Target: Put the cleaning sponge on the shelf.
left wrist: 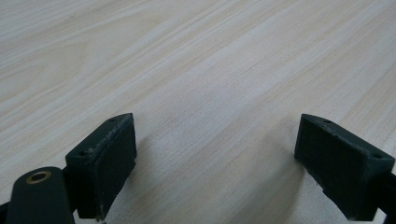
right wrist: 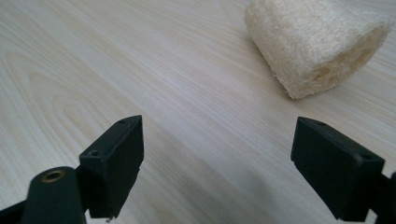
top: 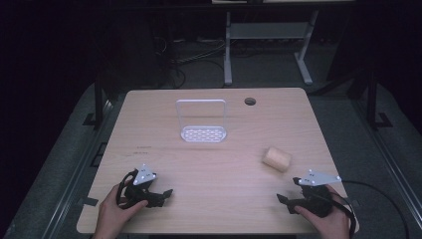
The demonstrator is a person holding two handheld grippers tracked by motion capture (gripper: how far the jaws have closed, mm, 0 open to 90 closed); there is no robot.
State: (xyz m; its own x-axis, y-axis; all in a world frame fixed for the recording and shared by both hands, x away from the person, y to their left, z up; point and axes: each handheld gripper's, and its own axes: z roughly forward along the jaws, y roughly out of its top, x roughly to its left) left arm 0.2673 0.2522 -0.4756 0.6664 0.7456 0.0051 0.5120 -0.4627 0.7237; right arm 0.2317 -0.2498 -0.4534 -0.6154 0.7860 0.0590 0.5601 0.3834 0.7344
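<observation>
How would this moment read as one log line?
left gripper: open, empty | right gripper: open, empty, near loofah | rack: untouched

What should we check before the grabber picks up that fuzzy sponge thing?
1. Right gripper open: ok, its jaws stand wide apart with nothing between them.
2. Loofah sponge free to take: ok, it lies alone on the table, with nothing touching it.
3. Right gripper lined up: not ok, the loofah sponge lies ahead and off to one side of the jaws in the right gripper view.
4. Left gripper out of the way: ok, it is open and sits near the table's other front corner.
5. White rack ready: ok, it stands upright and holds nothing.
6. Sponge firm enough to squeeze: cannot tell.
</observation>
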